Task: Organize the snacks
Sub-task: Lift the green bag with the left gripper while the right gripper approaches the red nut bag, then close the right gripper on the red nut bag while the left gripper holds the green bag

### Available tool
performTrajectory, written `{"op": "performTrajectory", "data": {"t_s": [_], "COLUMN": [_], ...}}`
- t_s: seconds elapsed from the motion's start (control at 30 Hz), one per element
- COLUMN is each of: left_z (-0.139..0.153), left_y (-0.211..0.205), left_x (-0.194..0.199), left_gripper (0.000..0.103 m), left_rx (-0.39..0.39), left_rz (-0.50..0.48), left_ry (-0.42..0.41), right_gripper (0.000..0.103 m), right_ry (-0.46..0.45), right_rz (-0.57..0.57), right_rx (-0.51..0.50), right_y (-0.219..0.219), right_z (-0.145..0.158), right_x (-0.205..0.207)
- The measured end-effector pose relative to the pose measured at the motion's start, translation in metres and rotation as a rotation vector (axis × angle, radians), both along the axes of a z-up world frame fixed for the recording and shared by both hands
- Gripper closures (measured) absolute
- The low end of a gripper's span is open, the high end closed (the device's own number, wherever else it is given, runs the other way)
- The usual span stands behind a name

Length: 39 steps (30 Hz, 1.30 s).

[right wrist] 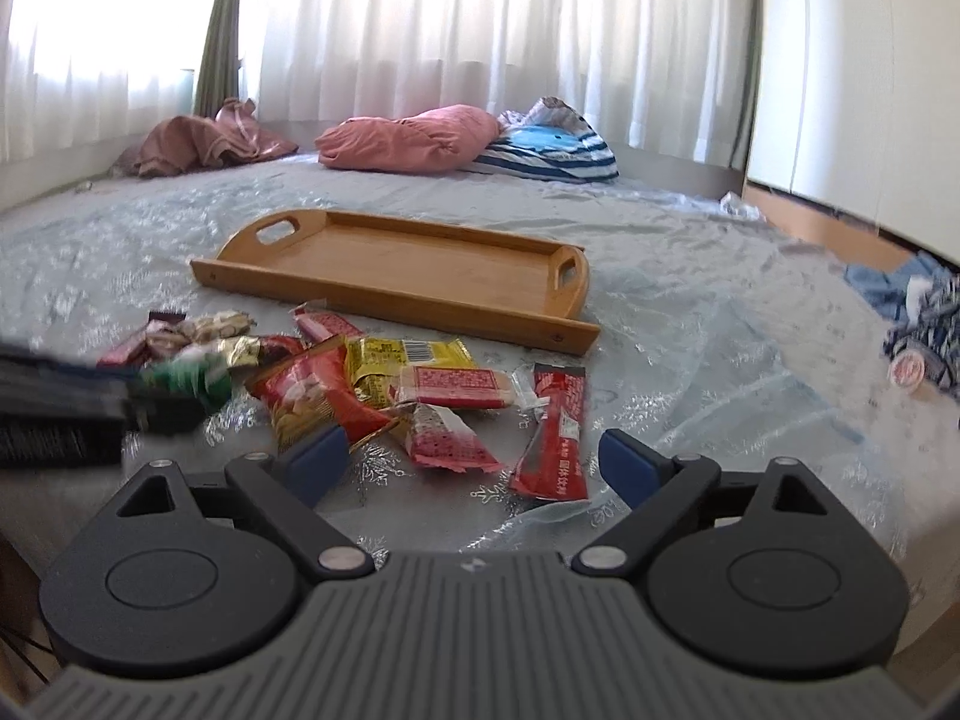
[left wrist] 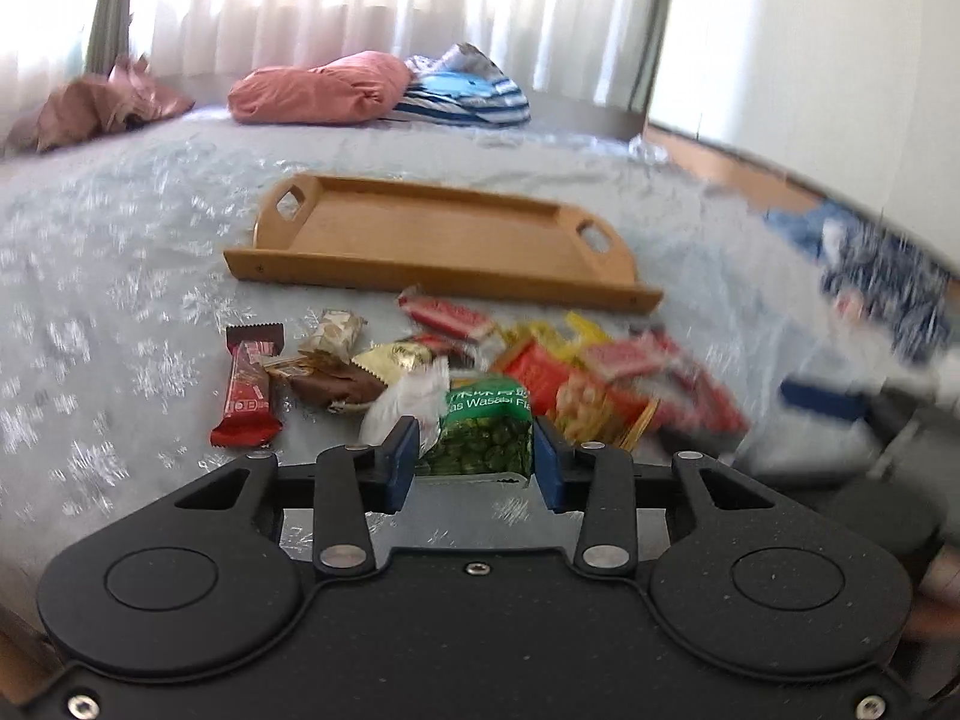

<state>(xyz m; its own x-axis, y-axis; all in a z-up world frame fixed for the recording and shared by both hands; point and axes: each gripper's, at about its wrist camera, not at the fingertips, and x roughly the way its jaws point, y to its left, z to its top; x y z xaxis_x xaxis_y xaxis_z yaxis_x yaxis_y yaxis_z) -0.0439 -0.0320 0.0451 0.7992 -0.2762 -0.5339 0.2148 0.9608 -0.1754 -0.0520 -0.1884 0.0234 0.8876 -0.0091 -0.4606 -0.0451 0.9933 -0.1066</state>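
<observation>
My left gripper (left wrist: 475,459) is shut on a green wasabi pea packet (left wrist: 486,438), with its blue pads against both sides. The packet (right wrist: 192,381) shows blurred at the left of the right wrist view. Behind it lies a pile of snacks: a red bar (left wrist: 249,393), a brown sweet (left wrist: 336,384), a red and yellow bag (left wrist: 564,384). My right gripper (right wrist: 474,456) stands wide open just over the bedsheet. A pink packet (right wrist: 447,441) and a red stick pack (right wrist: 558,426) lie ahead between its fingers. The wooden tray (left wrist: 432,276) (right wrist: 384,300) sits bare beyond the pile.
Everything rests on a bed under a shiny plastic sheet (right wrist: 690,324). A pink pillow (right wrist: 414,138), a striped cushion (right wrist: 552,150) and crumpled brown cloth (right wrist: 192,147) lie at the far end below the curtains. Blue patterned clothing (right wrist: 924,312) lies at the right edge.
</observation>
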Motion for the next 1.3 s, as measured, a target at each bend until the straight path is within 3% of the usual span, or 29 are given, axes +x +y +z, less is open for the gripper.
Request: {"op": "performTrajectory", "data": {"t_s": [0.23,0.4,0.67,0.83,1.0,1.3], "left_z": [0.008,-0.002,0.002,0.006,0.004,0.007], "left_y": [0.019,0.037,0.036,0.037,0.041,0.041], "left_x": [0.003,0.013,0.009,0.008,0.015,0.016], "left_gripper": [0.065,0.065,0.065,0.065,0.065,0.065], "left_rx": [-0.099,-0.291,-0.228,-0.237,-0.309,-0.284], "left_rz": [0.021,-0.016,-0.009,-0.009,-0.022,0.001], "left_ry": [0.027,0.144,0.091,0.084,0.129,0.108], "right_gripper": [0.006,0.007,0.015,0.019,0.024,0.033], "right_ry": [-0.009,-0.016,-0.026,-0.015,0.021,0.067], "right_rz": [0.087,0.141,0.156,0.171,0.182,0.184], "right_rx": [-0.051,-0.059,-0.032,-0.002,0.011,0.048], "right_y": [0.020,0.033,0.044,0.046,0.049,0.054], "right_z": [-0.002,-0.004,-0.014,-0.013,-0.017,-0.021], "right_x": [-0.001,0.002,0.011,0.023,0.036,0.049]}}
